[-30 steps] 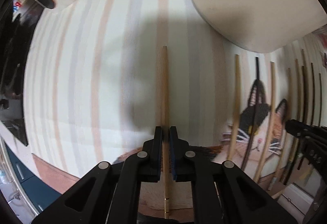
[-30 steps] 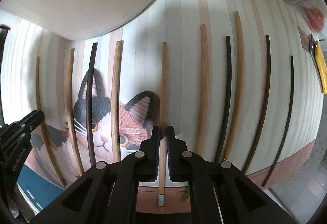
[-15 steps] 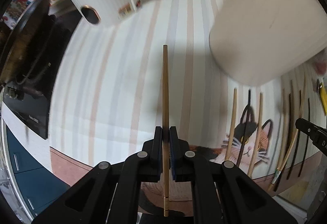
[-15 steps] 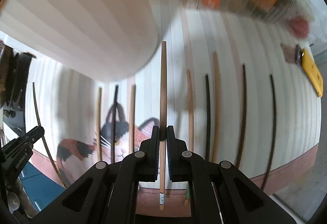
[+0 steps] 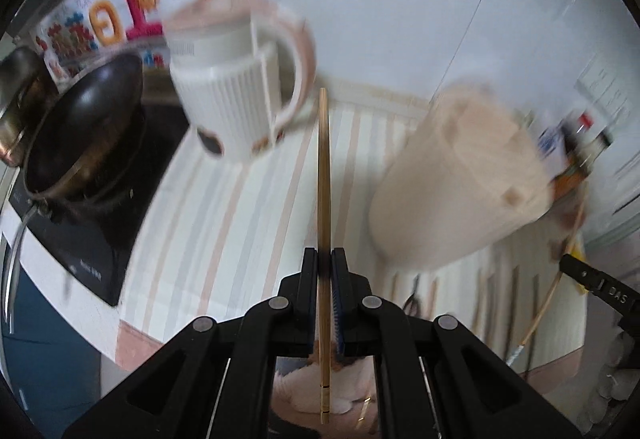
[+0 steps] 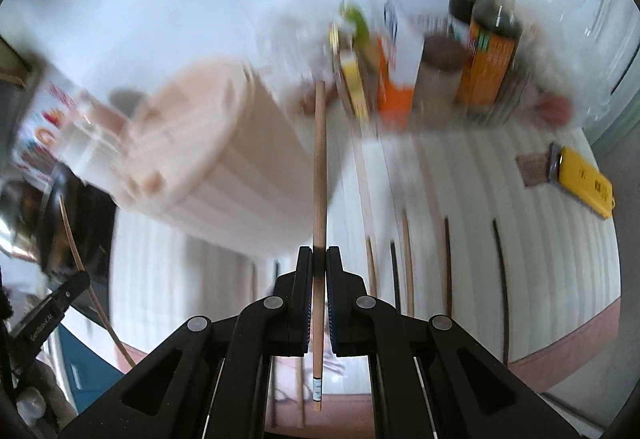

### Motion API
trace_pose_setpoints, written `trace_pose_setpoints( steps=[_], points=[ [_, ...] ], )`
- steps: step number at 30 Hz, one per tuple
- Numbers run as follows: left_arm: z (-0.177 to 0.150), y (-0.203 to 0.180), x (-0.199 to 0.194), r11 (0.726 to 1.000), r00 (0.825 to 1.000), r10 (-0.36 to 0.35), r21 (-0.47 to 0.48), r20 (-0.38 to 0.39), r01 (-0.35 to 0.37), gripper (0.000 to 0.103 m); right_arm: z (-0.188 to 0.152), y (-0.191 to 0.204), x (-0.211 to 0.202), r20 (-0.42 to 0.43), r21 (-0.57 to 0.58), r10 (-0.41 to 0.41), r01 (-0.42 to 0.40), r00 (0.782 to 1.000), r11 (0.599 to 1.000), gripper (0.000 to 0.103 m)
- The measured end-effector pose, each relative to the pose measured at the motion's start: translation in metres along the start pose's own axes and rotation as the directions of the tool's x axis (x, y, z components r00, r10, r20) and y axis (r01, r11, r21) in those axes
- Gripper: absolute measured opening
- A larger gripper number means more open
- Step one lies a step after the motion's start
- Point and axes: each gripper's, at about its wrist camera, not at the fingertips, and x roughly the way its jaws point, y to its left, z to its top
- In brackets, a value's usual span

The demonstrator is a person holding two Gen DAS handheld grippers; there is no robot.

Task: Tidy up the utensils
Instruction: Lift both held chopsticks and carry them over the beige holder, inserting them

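Here, a chopstick is clamped in each gripper. In the left gripper [image 5: 325, 263] the fingers are closed narrowly on a pale bamboo chopstick [image 5: 323, 175], which runs straight ahead along the finger axis, its tip pointing forward and its butt end trailing back under the mount. The right gripper [image 6: 319, 261] is closed in the same way on a reddish chopstick [image 6: 319, 167], also aligned with its fingers. Both sticks are held clear of the striped mat [image 5: 240, 199].

The beige holder [image 5: 460, 179] is seen ahead and to the right of the left stick, and ahead and to the left of the right stick [image 6: 192, 159], so it lies between the two grippers; its open top is blurred. Neither arm can be judged clearly nearer. The coming move is judged to turn on tipping each stick's long axis toward upright, tip over the holder's mouth. More chopsticks [image 6: 448, 263] are left lying in a row on the mat.
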Motion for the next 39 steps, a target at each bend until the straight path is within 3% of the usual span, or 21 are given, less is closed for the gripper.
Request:
trace_pose_setpoints(
  steps=[3, 9, 13, 16, 22, 28, 39],
  points=[
    [0.019, -0.008, -0.04, 0.999, 0.996, -0.04, -0.002, 0.084, 0.04, 0.004, 0.022, -0.003, -0.027, 0.066, 0.017, 0.045, -0.046, 0.997, 0.999, 0.007],
    [0.067, -0.032, -0.096, 0.993, 0.965, -0.116, 0.022, 0.234, 0.114, 0.004, 0.077, 0.009, -0.082, 0.185, -0.016, 0.102, -0.101, 0.977, 0.995, 0.007],
    [0.102, -0.052, -0.108, 0.994, 0.942, -0.113, 0.039, 0.316, 0.106, 0.004, 0.111, 0.024, -0.097, 0.251, -0.036, 0.102, -0.096, 0.963, 0.995, 0.007],
    [0.122, -0.062, -0.102, 0.993, 0.934, -0.115, 0.031, 0.338, 0.111, 0.004, 0.133, 0.035, -0.097, 0.283, -0.049, 0.099, -0.089, 0.954, 0.995, 0.007],
    [0.159, -0.076, -0.062, 0.991, 0.947, -0.12, -0.014, 0.298, 0.13, 0.004, 0.168, 0.055, -0.083, 0.319, -0.055, 0.086, -0.072, 0.944, 0.996, 0.007],
    [0.175, -0.089, -0.029, 0.988, 0.954, -0.143, -0.014, 0.263, 0.151, 0.004, 0.189, 0.061, -0.058, 0.336, -0.026, 0.101, -0.098, 0.936, 0.995, 0.007],
    [0.176, -0.1, 0.03, 0.989, 0.965, -0.148, 0.025, 0.215, 0.147, 0.004, 0.175, 0.071, -0.012, 0.333, -0.046, 0.138, -0.131, 0.933, 0.99, 0.007]
  ],
)
